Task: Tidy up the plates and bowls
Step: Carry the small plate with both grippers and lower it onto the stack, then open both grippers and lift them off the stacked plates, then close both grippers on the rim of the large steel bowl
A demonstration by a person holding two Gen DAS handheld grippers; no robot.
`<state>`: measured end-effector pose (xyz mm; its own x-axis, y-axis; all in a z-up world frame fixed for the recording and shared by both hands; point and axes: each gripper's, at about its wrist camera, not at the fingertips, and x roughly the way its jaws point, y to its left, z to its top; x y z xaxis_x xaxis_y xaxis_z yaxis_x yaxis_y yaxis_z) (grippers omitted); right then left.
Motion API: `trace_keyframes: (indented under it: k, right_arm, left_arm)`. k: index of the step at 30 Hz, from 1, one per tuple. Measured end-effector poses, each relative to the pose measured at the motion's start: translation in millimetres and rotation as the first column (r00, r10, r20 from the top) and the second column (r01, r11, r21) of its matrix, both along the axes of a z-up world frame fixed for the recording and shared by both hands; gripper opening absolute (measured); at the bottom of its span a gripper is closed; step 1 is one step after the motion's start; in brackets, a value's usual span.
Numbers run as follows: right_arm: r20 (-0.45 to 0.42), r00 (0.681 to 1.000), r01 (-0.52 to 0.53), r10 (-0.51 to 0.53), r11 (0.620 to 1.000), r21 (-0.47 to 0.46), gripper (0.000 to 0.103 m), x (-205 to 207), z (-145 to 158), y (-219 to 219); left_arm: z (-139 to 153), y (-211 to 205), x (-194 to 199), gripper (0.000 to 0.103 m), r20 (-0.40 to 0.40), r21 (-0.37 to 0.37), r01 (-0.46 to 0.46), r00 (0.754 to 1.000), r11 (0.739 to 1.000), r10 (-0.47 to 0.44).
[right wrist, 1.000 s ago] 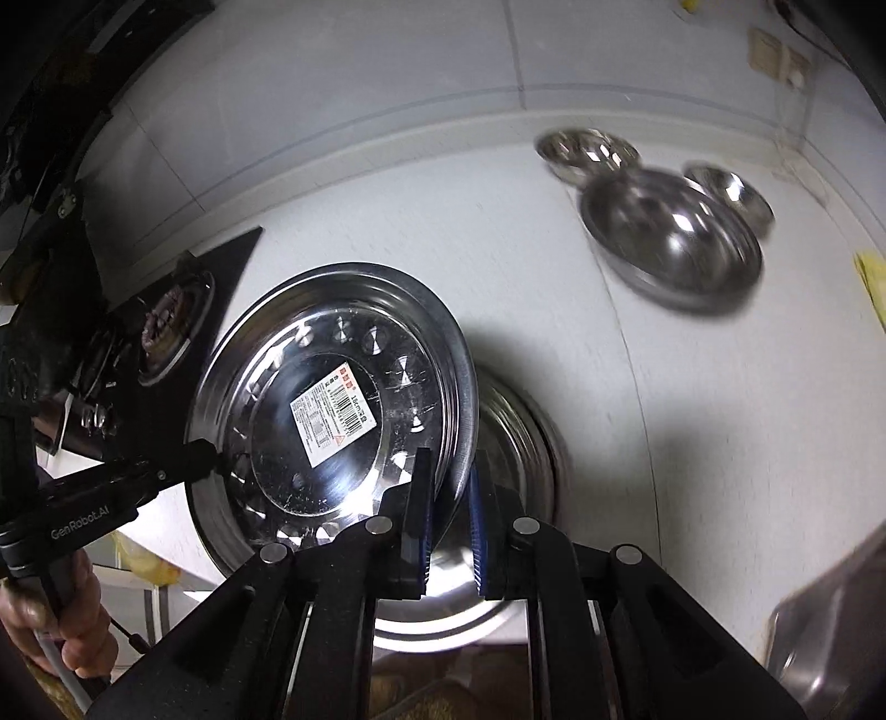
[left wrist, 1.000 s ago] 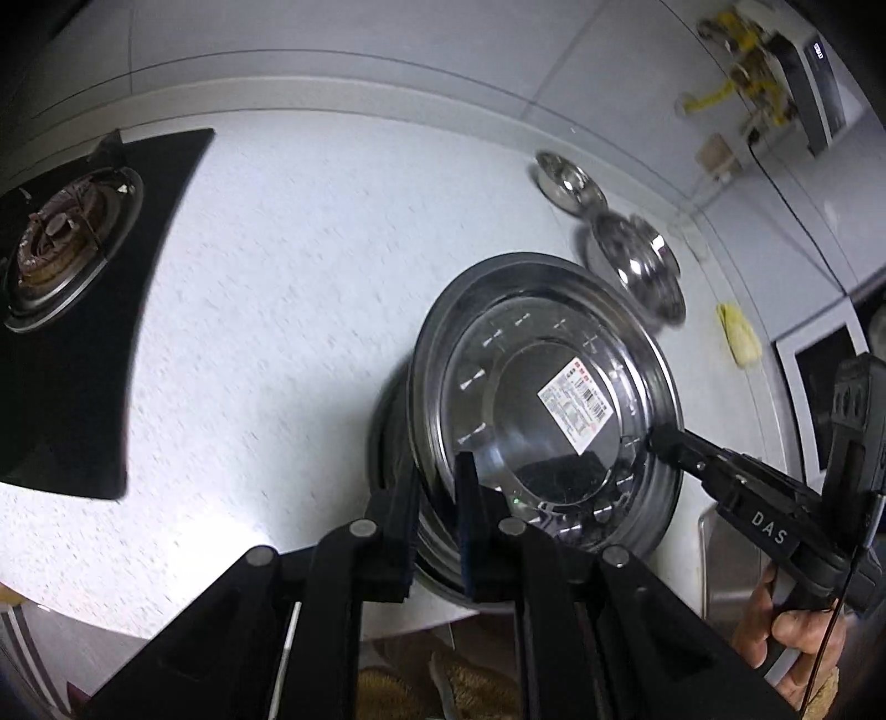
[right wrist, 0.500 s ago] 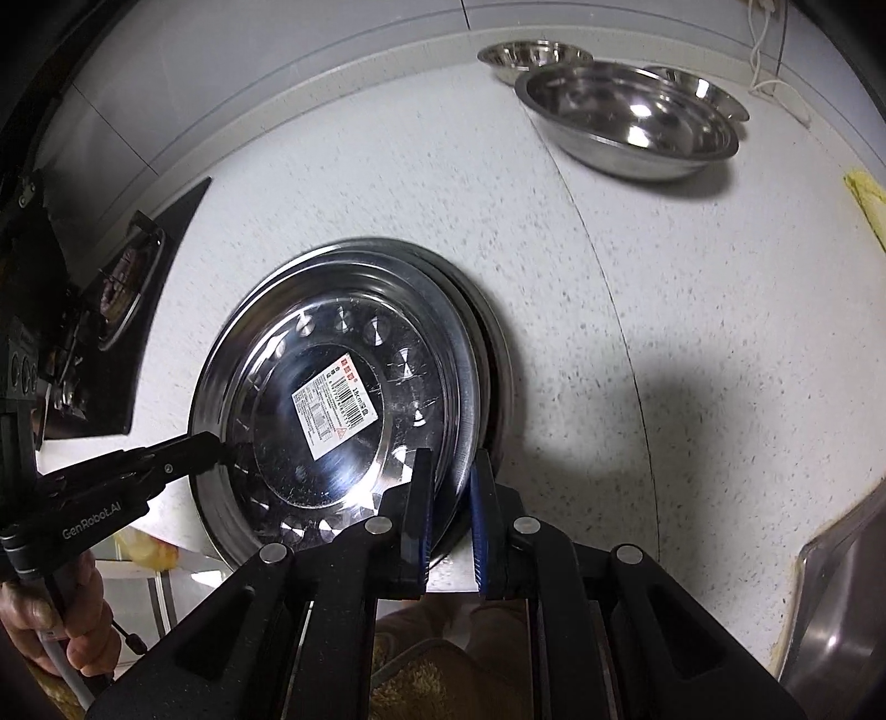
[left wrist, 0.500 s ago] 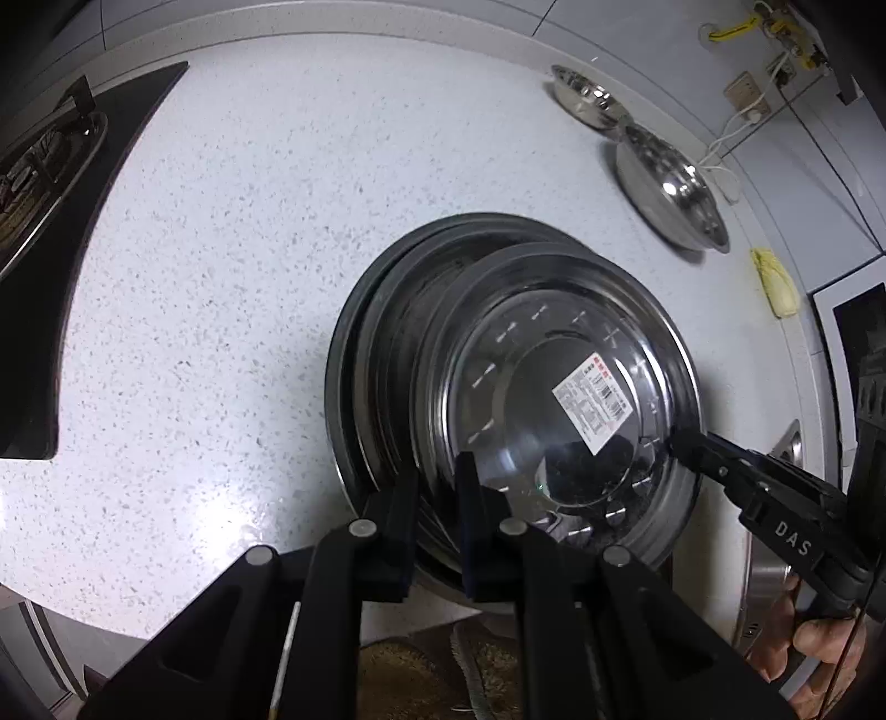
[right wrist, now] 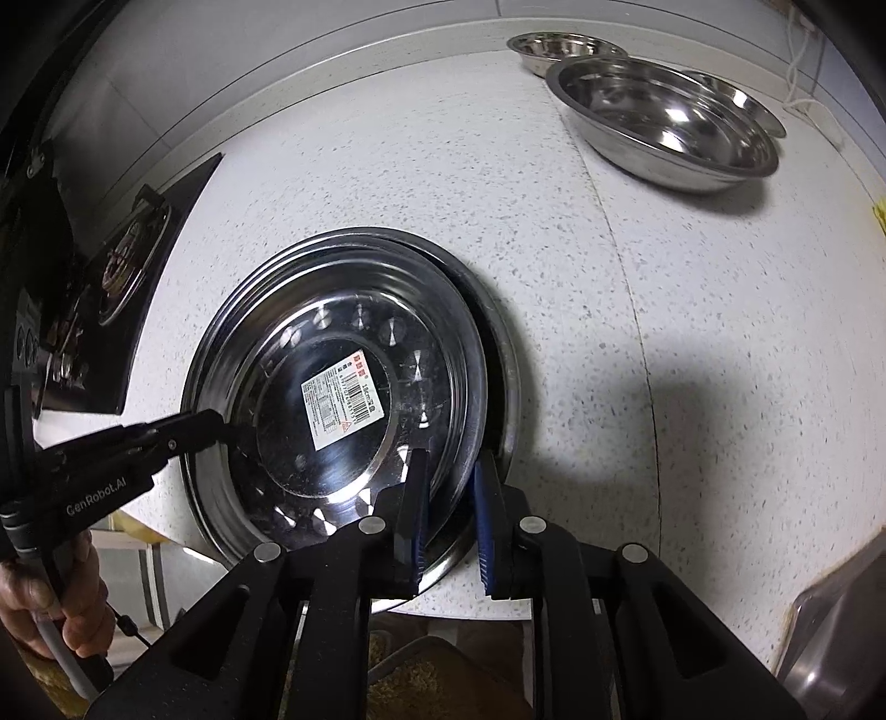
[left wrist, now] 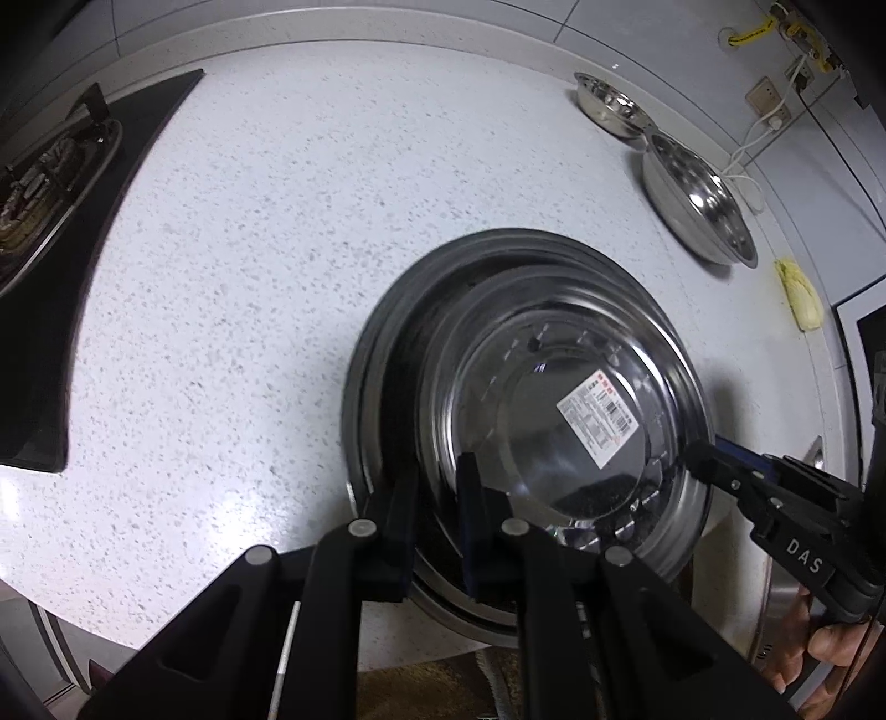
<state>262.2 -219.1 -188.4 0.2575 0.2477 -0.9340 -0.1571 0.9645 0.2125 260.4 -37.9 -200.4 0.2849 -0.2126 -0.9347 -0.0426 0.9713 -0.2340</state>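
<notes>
A steel plate with a white barcode label lies on top of a larger steel plate near the counter's front edge. My left gripper is shut on the labelled plate's rim at its near left side. My right gripper stands around the opposite rim, its jaws slightly parted. Each gripper shows in the other's view: the right one in the left wrist view, the left one in the right wrist view.
A large steel bowl and two smaller steel bowls stand at the back right. A black gas hob lies at the left. A sink edge is at the right.
The labelled plate has come down from tilted and raised to lying flat on the larger plate. The right jaws have parted a little.
</notes>
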Motion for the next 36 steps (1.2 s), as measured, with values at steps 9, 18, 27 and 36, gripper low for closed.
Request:
trace_keyframes:
  k: [9, 18, 27, 36]
  right_arm:
    - [0.026, 0.999, -0.020, 0.019, 1.000, 0.024, 0.015, 7, 11, -10]
    - [0.127, 0.986, 0.097, -0.105, 0.993, 0.066, 0.046, 36, 46, -79]
    - [0.166, 0.958, 0.236, -0.232, 0.972, -0.005, 0.059, 124, 62, -172]
    - [0.061, 0.966, 0.250, -0.250, 0.968, 0.010, 0.059, 204, 12, -208]
  left_arm:
    - [23, 9, -2, 0.012, 0.084, 0.033, -0.013, 0.996, 0.999, 0.011]
    - [60, -8, 30, 0.046, 0.123, -0.221, -0.037, 0.990, 0.975, 0.066]
    - [55, -90, 137, 0.046, 0.047, -0.319, -0.046, 0.997, 0.947, 0.064]
    - [23, -141, 227, 0.046, 0.020, -0.248, -0.105, 0.993, 0.963, 0.113]
